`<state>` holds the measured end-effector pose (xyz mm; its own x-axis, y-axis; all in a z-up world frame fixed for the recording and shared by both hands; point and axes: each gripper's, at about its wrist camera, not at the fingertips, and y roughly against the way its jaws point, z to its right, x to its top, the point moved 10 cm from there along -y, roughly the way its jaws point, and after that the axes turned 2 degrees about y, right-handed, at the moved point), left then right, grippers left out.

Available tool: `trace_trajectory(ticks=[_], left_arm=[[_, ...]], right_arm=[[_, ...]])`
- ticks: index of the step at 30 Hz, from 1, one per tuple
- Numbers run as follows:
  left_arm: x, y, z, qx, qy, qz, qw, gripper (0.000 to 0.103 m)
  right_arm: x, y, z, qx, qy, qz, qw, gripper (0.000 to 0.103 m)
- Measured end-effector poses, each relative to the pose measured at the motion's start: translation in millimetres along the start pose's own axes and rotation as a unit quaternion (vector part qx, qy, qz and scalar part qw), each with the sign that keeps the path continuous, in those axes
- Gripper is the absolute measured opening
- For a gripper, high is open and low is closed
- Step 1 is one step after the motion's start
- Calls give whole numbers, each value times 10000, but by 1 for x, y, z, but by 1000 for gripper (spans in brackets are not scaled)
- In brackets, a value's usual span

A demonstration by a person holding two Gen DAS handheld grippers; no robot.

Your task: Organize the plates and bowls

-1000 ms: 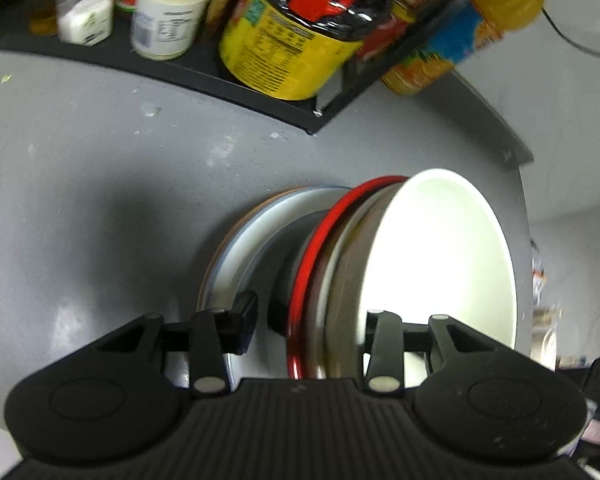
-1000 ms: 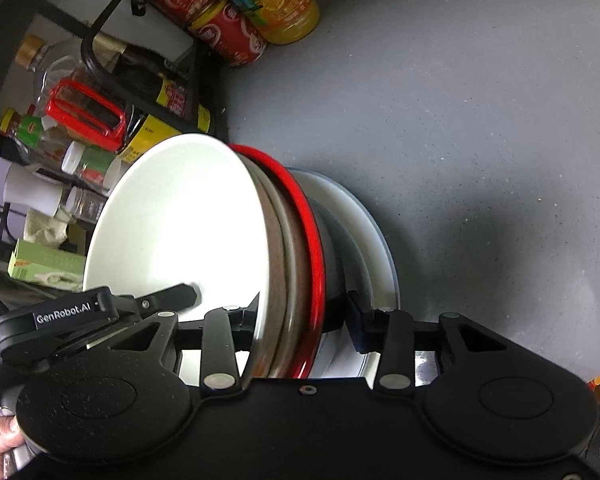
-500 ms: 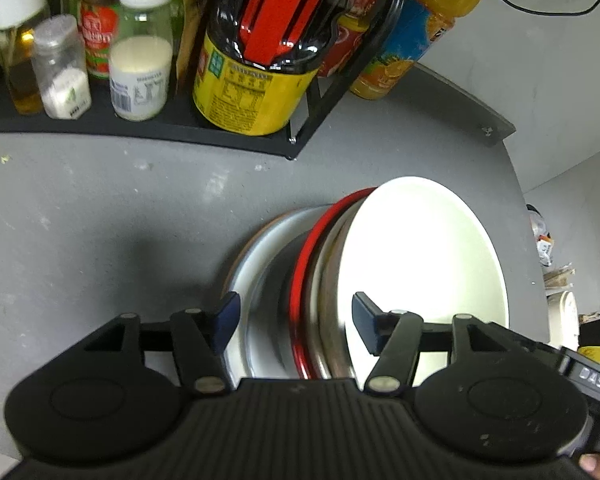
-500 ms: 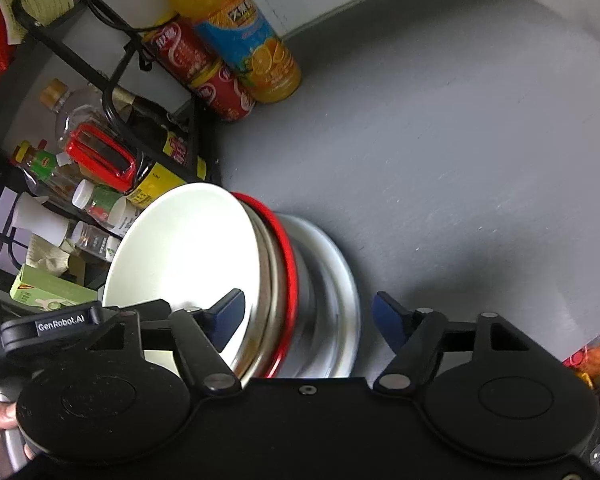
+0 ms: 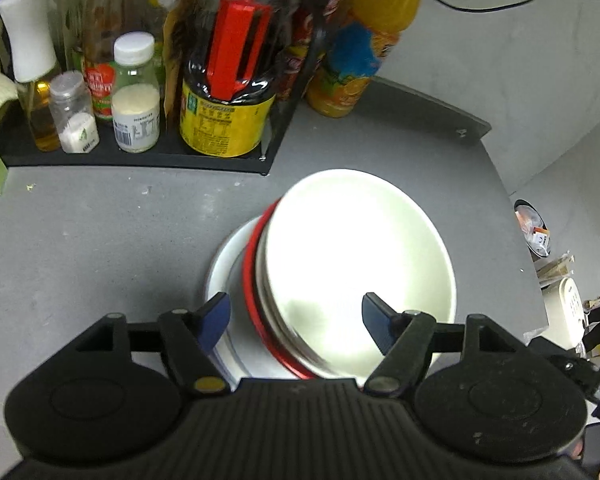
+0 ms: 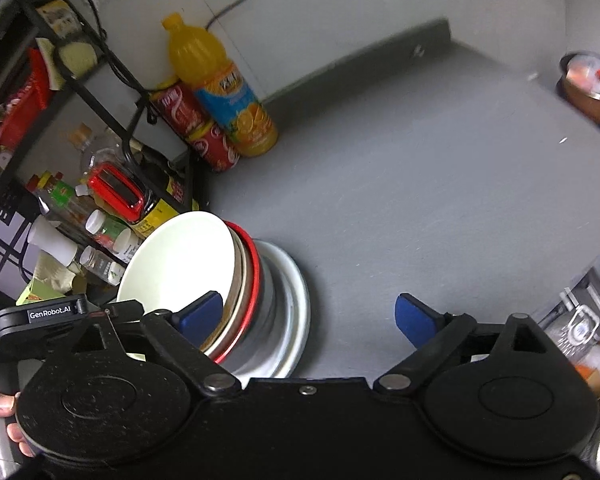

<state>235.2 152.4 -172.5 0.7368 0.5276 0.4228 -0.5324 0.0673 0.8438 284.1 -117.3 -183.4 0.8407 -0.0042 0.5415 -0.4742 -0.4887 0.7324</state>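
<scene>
A stack of dishes stands on the grey counter: a white bowl on top, a red-rimmed bowl under it, and a white plate at the bottom. The same white bowl, red-rimmed bowl and white plate show in the right wrist view. My left gripper is open and empty, raised above the stack's near side. My right gripper is open wide and empty, above the stack's right side.
A black rack with sauce bottles and jars stands behind the stack. An orange juice bottle and red cans stand by the wall. The counter's far right edge drops off, with clutter beyond.
Both grippers let go of the stack, opened wide and drew back and up from it. The stack stays on the counter.
</scene>
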Motion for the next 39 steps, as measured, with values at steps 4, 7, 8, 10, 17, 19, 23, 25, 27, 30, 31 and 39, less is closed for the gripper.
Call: trace_trajectory(ticks=[4,7,8,10,17,19,23,25,27,30,31,39], left_arm=[[-13,21,11,22,-231,215,9995,76],[-25,37,17,26,-293,287,9992,79],[-28,41,19,34,-337,309,9989,80],[-36,51,22,34,-451,383,9982,83],[-61,79,30,-83,-673,487,9965,93],[-68,87,31,-142,-674,511,9963,95],[-79,106,36,-188,-761,632,9949,103],[-84,117,38,-158,-832,748,9936,103],[-90,125,40,-191,-852,774,9932,103],[-97,136,43,-195,-983,858,9913,103],[-99,140,44,-191,-1041,907,9902,103],[-114,166,40,-195,-1186,1106,9866,103]], right_arm=[[-7,25,4,-41,-20,239,9997,100],[-11,43,8,-133,-39,437,9989,101],[-13,49,9,-149,-54,484,9987,102],[-18,61,9,-173,-76,557,9983,103],[-35,98,7,-321,-4,820,9961,103],[-39,109,5,-315,-26,859,9958,103],[-48,129,2,-431,65,998,9941,103],[-53,138,0,-466,91,1044,9934,103],[-57,146,1,-465,64,1096,9929,103],[-63,157,-1,-462,57,1152,9923,103],[-66,161,-2,-450,84,1158,9922,103],[-78,182,-16,-601,339,1217,9902,103]])
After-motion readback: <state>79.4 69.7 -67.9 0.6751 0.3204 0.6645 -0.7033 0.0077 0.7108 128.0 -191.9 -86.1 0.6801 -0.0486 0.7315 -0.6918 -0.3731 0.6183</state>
